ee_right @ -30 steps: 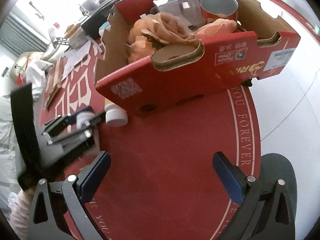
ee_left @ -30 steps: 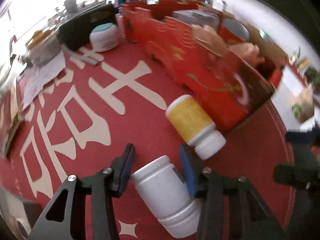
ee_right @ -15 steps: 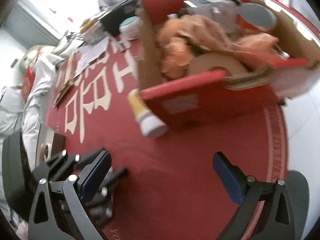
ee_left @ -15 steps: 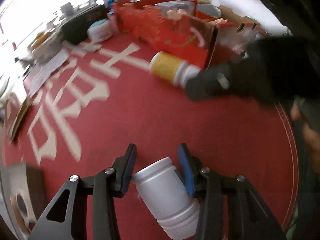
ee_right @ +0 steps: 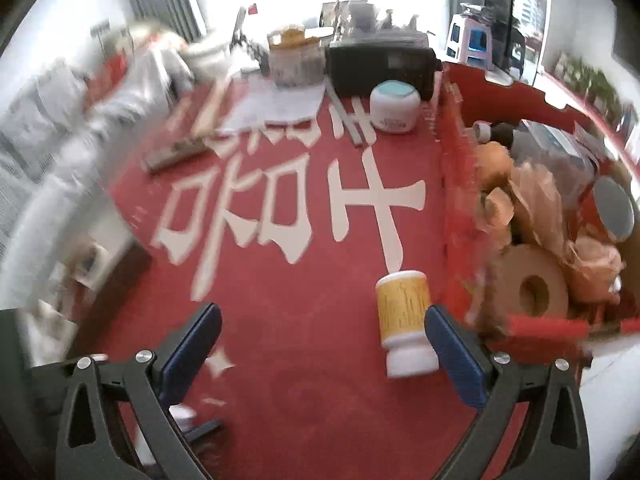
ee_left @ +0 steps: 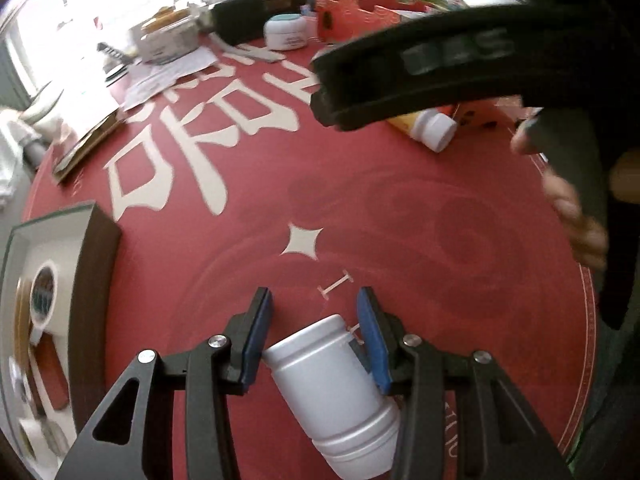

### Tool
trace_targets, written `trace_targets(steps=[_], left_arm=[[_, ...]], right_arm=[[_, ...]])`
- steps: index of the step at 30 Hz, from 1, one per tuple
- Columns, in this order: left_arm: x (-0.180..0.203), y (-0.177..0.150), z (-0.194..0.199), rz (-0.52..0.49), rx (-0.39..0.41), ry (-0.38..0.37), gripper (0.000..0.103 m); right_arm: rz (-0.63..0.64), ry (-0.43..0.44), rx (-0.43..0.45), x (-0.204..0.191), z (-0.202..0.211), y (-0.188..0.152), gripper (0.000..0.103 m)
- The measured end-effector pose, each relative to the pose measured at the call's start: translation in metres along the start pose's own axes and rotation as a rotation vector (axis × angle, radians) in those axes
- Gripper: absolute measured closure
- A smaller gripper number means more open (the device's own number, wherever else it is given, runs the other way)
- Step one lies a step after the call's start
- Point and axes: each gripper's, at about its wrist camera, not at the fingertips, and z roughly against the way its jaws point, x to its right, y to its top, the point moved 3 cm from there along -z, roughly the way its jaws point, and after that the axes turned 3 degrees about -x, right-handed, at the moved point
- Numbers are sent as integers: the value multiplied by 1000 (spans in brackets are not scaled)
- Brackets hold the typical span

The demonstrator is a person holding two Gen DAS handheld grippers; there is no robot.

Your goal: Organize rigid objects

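Nearest you, your left gripper is clamped on the white plastic bottle, a smooth, rigid body that may slip. Farther right, your right gripper stands wide and empty; take the yellow-labelled bottle, lying against the red box, across its label.

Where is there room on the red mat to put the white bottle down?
The widest bare patch of the red mat lies between the big white letters, the star and the yellow bottle. It is crowded in the red box, among the papers at the far edge, and in the dark tray of tape rolls.
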Motion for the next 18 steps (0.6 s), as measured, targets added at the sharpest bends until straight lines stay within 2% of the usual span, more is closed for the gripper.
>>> trace_targets(steps=[6,8,9,11,14,16,18], left_arm=[[-5,-13,7,61,-11,25,56],[-5,-17,9,70,-14,32,56],[-5,-18,10,75,-17,35,56],[-6,-21,12,84,-22,38,56],[-6,-25,14,95,-21,39,56],[-4,-27,16,98,-20,42,55],[-3,-28,17,108,-17,45,55]], right_arm=[[-12,-143,-19,-2,-24,5,0],[-24,-98,-19,-5,-25,6,0],[-60,19,-69,-9,-30,5,0],[-86,139,-113,-19,-33,0,0],[-22,128,-38,-28,-13,-2,0],[23,63,4,-27,-3,1,0],[3,58,-24,-19,-9,1,0]])
